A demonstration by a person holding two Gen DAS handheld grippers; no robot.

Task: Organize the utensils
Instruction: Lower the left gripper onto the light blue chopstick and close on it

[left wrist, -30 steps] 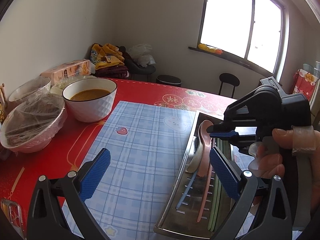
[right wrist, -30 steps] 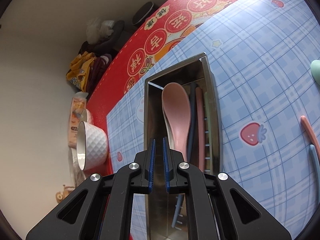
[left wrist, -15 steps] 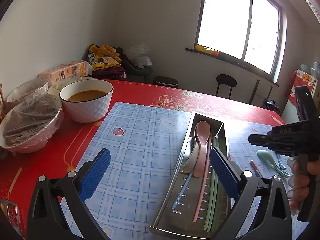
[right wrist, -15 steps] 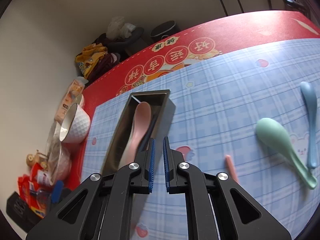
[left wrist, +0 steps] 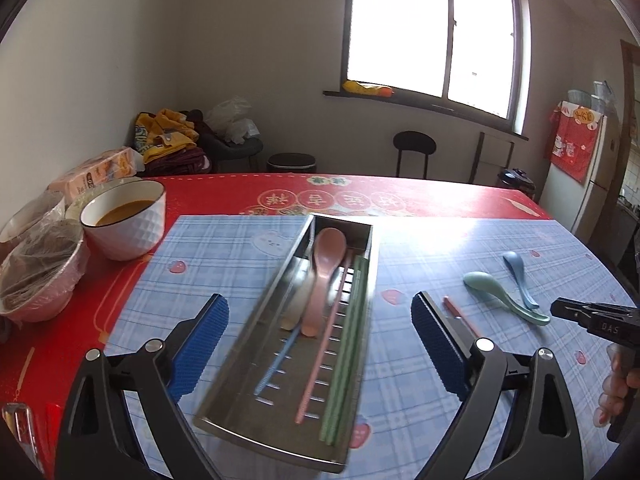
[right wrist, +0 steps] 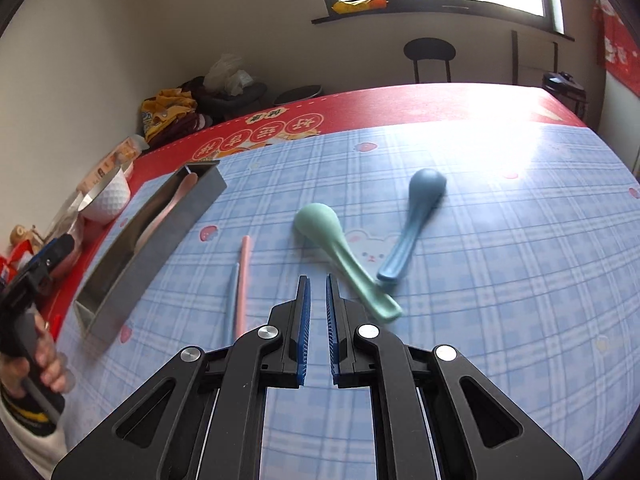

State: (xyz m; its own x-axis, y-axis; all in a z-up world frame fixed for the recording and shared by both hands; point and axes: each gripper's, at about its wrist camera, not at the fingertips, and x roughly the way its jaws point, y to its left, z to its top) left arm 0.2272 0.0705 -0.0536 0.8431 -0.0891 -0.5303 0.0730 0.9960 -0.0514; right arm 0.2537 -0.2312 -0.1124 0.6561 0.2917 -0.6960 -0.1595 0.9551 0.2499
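Note:
A steel tray (left wrist: 248, 344) lies on the blue checked mat, holding a pink spoon (left wrist: 326, 256), green chopsticks (left wrist: 348, 340) and other thin sticks. My left gripper (left wrist: 319, 304) hovers over its near half. The jaws are closing, the tray sits between them, and the pads are clear of it. To the right, a green spoon (right wrist: 336, 248), a blue spoon (right wrist: 416, 216), a pink chopstick (right wrist: 244, 276) and a blue chopstick (right wrist: 232, 292) lie loose on the mat. My right gripper (right wrist: 317, 280) is shut and empty, just short of the green spoon's handle.
A white bowl of brown soup (left wrist: 124, 220), covered bowls (left wrist: 36, 276) and a tissue pack (left wrist: 96, 172) crowd the red tablecloth on the left. The tray's outer wall (right wrist: 160, 240) stands left of the loose chopsticks. A black stool (left wrist: 414, 148) stands beyond the table.
My right gripper swung from above the tray rightward to the loose spoons and rolled upright, staying shut. My left gripper shifted so the tray lies between its fingers, which narrowed slightly.

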